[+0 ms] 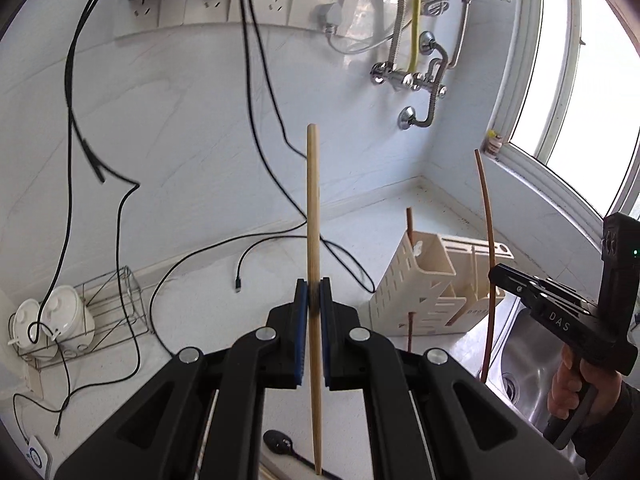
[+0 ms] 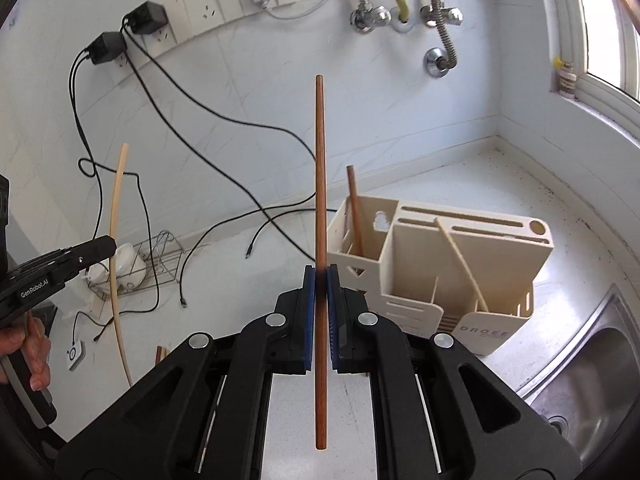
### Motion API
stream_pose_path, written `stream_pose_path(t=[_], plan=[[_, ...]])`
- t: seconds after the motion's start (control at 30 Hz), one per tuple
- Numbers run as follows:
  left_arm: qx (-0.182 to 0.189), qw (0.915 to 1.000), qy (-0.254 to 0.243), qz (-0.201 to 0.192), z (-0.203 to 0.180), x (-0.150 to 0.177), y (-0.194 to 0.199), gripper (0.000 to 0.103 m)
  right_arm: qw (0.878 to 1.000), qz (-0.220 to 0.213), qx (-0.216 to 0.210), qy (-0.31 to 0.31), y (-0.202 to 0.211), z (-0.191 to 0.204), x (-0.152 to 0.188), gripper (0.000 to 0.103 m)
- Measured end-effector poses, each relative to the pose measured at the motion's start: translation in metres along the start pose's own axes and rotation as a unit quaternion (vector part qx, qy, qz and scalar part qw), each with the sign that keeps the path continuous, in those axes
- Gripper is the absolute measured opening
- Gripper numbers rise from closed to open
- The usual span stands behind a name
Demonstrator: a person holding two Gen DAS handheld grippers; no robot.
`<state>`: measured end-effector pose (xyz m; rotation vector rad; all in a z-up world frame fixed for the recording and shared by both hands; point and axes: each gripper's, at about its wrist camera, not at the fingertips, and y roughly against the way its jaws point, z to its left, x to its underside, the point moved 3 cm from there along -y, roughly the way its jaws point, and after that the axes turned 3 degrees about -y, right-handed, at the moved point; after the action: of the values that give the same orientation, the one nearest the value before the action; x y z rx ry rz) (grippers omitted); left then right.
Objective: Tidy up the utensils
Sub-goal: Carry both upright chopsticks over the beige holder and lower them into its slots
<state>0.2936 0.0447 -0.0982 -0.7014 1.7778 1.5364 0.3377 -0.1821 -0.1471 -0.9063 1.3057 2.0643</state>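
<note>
On the worktop, toward its back right corner in the left wrist view, we find a cream utensil holder (image 1: 434, 284) standing just beside the steel sink (image 1: 524, 364). One dark brown chopstick (image 1: 409, 236) stands upright in its left compartment. At the worktop's left edge, a wire rack (image 1: 116, 308) carries white lidded pots (image 1: 60, 312). The left gripper (image 1: 314, 300) is clamped narrow on a light wooden chopstick (image 1: 313, 208), which runs upright between the blue pads and extends past them above and below. At the right edge of this view, a hand (image 1: 576, 376) carries the right gripper (image 1: 498, 274), which holds a second dark brown chopstick upright above the sink's edge.

Toward the same corner in the right wrist view, we see the holder with the dark chopstick in its left compartment and a pale chopstick (image 2: 460, 260) leaning in a front compartment. The right gripper is clamped narrow on the dark brown chopstick (image 2: 320, 200), held upright, just left of the holder. The left gripper appears at the left edge, holding the light chopstick.
</note>
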Motion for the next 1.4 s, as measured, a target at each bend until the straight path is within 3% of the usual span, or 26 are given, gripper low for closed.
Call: stream_pose_path(t=[0.17, 0.57, 0.93, 1.1, 1.4], plan=[[0.024, 0.9971, -0.021, -0.068, -0.033, -0.034, -0.004, 0.006, 0.998, -0.065, 0.018, -0.016, 0.020, -0.028, -0.022, 0.005], [0.080, 0.9815, -0.025, -0.172, -0.089, -0.083, -0.028, 0.006, 0.982, -0.184, 0.039, -0.020, 0.042, -0.078, -0.048, 0.005], [0.094, 0.9611, -0.006, -0.260, -0.109, -0.083, -0.047, 0.006, 0.960, -0.258, 0.100, 0.045, 0.038, -0.079, -0.039, 0.005], [0.107, 0.9561, -0.009, -0.273, -0.116, -0.083, -0.063, 0.006, 0.947, -0.294, 0.118, 0.061, 0.032, -0.078, -0.032, 0.005], [0.083, 0.9505, -0.024, -0.298, -0.116, -0.059, -0.087, 0.006, 0.931, -0.318, 0.147, 0.101, 0.015, -0.078, -0.016, 0.005]])
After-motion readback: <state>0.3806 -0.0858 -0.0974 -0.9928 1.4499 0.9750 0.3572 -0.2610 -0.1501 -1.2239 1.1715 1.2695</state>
